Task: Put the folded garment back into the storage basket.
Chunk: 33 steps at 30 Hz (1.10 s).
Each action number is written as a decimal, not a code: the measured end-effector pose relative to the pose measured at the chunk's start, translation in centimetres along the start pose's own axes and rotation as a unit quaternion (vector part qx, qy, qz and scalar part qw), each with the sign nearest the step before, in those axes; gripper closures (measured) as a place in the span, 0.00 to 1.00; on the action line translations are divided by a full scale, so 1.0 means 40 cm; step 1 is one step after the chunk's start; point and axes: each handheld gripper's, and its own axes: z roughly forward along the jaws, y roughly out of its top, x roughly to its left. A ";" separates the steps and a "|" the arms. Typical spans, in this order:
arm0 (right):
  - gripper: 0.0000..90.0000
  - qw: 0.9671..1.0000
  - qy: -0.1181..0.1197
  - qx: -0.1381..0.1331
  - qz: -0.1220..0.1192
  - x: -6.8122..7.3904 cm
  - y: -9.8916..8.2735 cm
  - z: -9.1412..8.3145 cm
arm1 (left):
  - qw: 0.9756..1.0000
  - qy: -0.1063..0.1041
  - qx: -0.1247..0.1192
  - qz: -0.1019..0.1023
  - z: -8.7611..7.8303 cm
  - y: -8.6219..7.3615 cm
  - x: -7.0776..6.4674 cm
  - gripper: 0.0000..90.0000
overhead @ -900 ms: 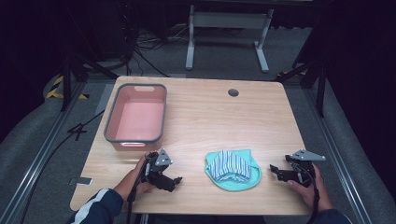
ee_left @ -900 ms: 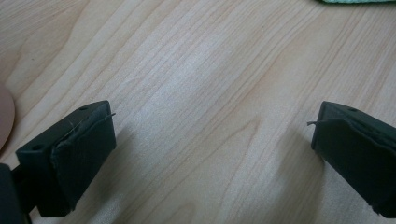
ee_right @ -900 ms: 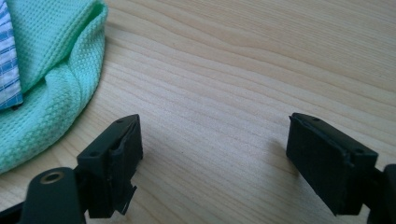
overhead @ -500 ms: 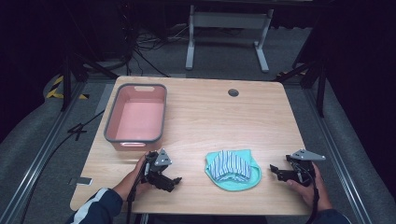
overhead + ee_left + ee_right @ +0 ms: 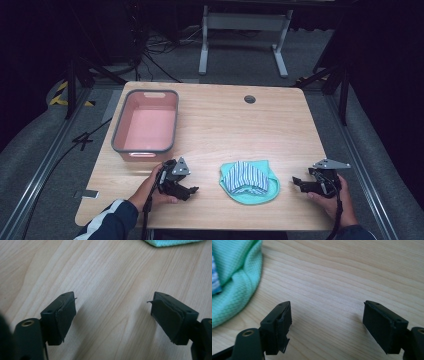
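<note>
A folded pile of cloth [image 5: 249,181], mint green with a blue-and-white striped piece on top, lies near the table's front edge. My left gripper [image 5: 192,190] rests on the wood to its left, open, jaws wide apart over bare table [image 5: 112,305]. A corner of the mint cloth [image 5: 172,242] shows at the top of the left gripper view. My right gripper [image 5: 296,181] sits to the right of the pile, open and empty [image 5: 327,315]. The mint cloth [image 5: 234,282] lies to the left in the right gripper view, apart from the jaws.
A pink bin [image 5: 147,122] with a grey rim stands empty at the table's left. A round cable hole [image 5: 250,99] sits near the far edge. The table's front edge [image 5: 210,226] runs just under both hands.
</note>
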 end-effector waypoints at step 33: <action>0.46 0.993 0.084 0.004 -0.086 0.196 0.120 0.077 | 0.999 -0.018 -0.011 -0.034 0.164 0.186 -0.042 0.29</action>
